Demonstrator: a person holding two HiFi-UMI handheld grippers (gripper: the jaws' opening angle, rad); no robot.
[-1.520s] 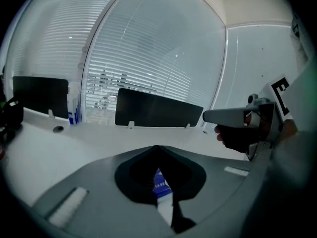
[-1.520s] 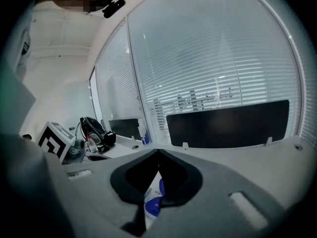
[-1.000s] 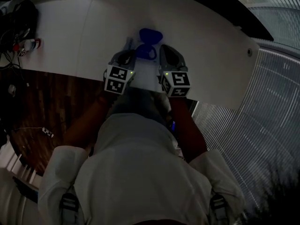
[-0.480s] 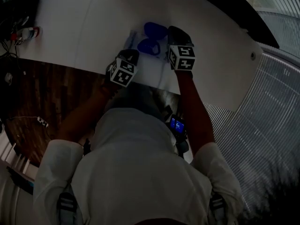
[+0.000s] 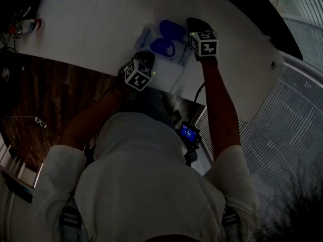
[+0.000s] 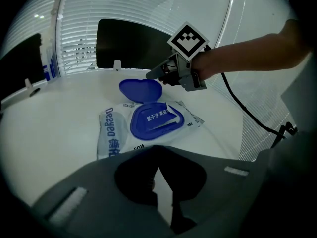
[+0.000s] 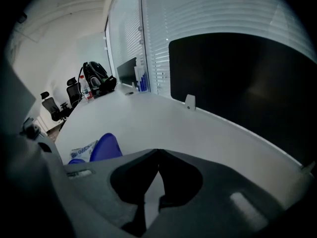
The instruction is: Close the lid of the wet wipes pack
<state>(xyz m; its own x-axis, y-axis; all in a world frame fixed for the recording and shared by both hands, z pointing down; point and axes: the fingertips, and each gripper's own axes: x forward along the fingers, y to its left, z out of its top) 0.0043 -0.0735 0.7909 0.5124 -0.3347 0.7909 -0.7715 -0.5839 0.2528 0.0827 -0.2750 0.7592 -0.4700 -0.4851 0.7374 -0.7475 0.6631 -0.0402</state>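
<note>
Wet wipes pack (image 6: 111, 133) lies flat on the table (image 6: 44, 128), likely soft and light, its stiffer blue lid (image 6: 141, 89) standing open. Push the lid, not the film. Your left claw (image 6: 158, 151) and right claw (image 7: 157, 153) are pinched together, empty.

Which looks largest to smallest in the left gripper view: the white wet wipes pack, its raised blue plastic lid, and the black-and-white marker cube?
1. White wet wipes pack.
2. Raised blue plastic lid and black-and-white marker cube look about alike, so I leave them unranked.
</note>
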